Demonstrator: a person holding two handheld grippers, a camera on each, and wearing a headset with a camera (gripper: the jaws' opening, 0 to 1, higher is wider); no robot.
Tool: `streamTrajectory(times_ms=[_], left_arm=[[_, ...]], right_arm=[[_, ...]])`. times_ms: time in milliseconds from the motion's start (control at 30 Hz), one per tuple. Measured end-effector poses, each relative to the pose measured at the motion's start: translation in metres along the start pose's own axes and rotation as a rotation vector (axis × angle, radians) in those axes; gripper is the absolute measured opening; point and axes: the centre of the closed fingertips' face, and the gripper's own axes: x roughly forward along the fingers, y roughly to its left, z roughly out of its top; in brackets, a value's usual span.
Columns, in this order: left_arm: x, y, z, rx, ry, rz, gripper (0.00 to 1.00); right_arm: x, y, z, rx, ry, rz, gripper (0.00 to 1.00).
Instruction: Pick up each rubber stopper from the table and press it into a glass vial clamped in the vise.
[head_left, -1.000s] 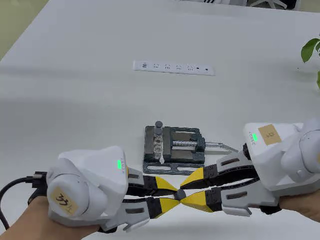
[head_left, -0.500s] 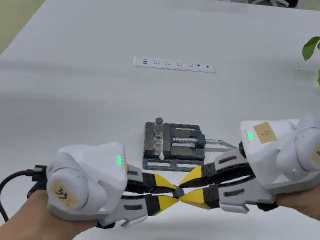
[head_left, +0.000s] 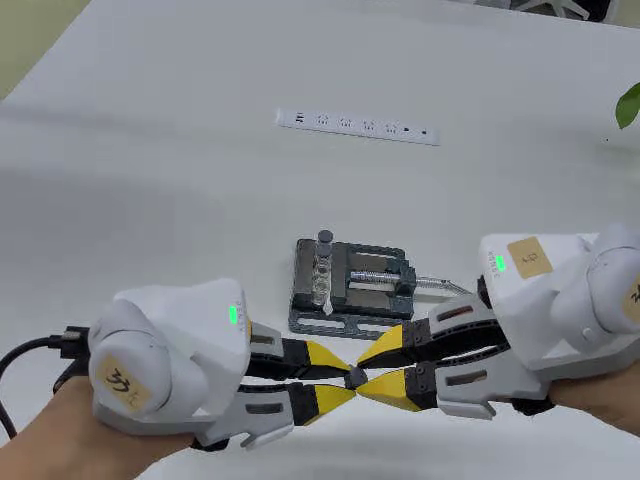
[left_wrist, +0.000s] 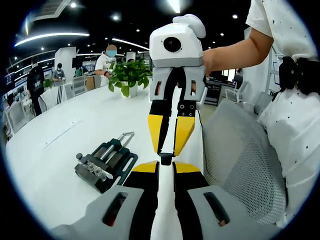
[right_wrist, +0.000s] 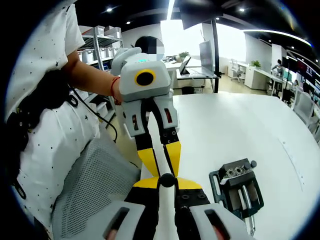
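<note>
A small dark rubber stopper hangs just above the table's near edge, where the tips of both grippers meet. My right gripper comes in from the right and is shut on the stopper. The left gripper faces it from the left, jaws drawn together, with its tips against the stopper. Just behind the tips stands the dark vise, which clamps a row of glass vials. The farthest vial wears a grey stopper.
A white power strip lies farther back on the white table. A black cable trails from the left gripper. A green leaf shows at the right edge. A mesh chair stands at the table's near edge.
The head view has shifted slightly. Both grippers stay tip to tip on the stopper in front of the vise, having drifted a little lower in view.
</note>
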Motion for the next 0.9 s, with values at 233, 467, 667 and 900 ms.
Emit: streamTrajectory(times_ms=[233,467,667,900], left_arm=[[-0.008,0.010,-0.005,-0.040,-0.022,0.054,0.19],[-0.018,0.021,-0.011,-0.074,-0.050,0.114,0.34],[-0.028,0.032,-0.013,-0.085,-0.108,0.170,0.47],[-0.036,0.045,-0.019,-0.105,-0.158,0.230,0.65]], right_arm=[[-0.005,-0.012,0.002,0.002,0.015,-0.023,0.05],[-0.011,-0.032,0.006,0.005,0.039,-0.062,0.05],[-0.012,-0.057,0.012,-0.003,0.084,-0.110,0.05],[-0.007,-0.089,0.023,0.002,0.119,-0.154,0.05]])
